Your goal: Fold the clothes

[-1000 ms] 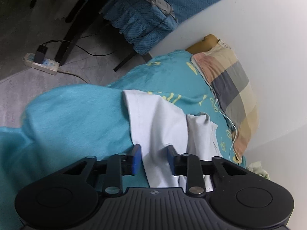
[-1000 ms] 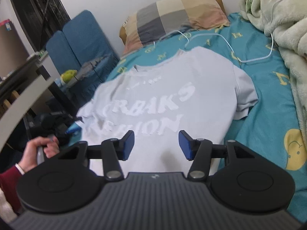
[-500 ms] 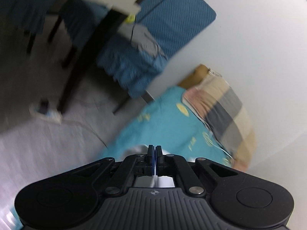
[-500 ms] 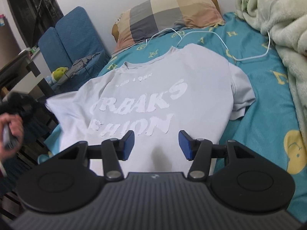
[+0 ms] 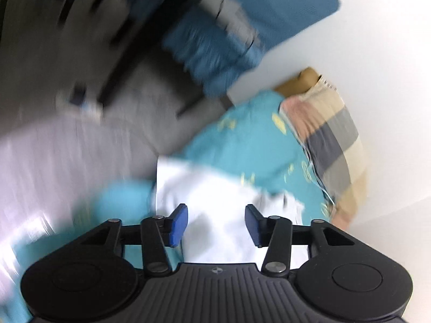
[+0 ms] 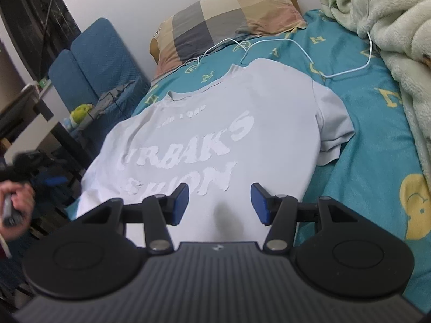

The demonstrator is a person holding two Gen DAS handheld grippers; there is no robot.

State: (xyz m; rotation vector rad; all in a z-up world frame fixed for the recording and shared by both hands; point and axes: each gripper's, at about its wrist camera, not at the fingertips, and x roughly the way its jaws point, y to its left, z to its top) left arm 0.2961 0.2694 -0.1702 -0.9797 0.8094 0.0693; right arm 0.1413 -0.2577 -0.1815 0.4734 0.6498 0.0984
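**Desk:** What did the frame show of the shirt?

**Photographer:** One white T-shirt (image 6: pixel 215 134) lay face up and spread flat on the teal bed sheet (image 6: pixel 363 161), collar toward the checked pillow (image 6: pixel 229 18), its printed lettering legible only in part. Its right sleeve was laid out on the sheet; the left side sat at the bed's edge. No fold had been made.

**Desk:** And the tools?

**Photographer:** Two. The right hand-held gripper (image 6: pixel 218 204) hovered over the hem, jaws parted and empty. The left hand-held gripper (image 5: pixel 215 224) was seen through heavy blur above the shirt's left edge, its jaws opening with no cloth pinched between them. The person's hand (image 6: pixel 16 204) gripped its handle off the bed's side.

**Desk:** What could have gone wrong from there?

**Photographer:** In my judgement, the left side might slide off the bed edge, since nothing held it. A hasty pinch could also gather the sheet along with the shirt. The white cable (image 6: pixel 309 53) ran close to the collar and right shoulder, so a sweep there might snag it.

**Desk:** The count?

**Photographer:** One shirt, one pillow, one cable, one cream blanket (image 6: pixel 390 27) heaped at the right, two grippers, and one blue chair (image 6: pixel 94 64) beside the bed.
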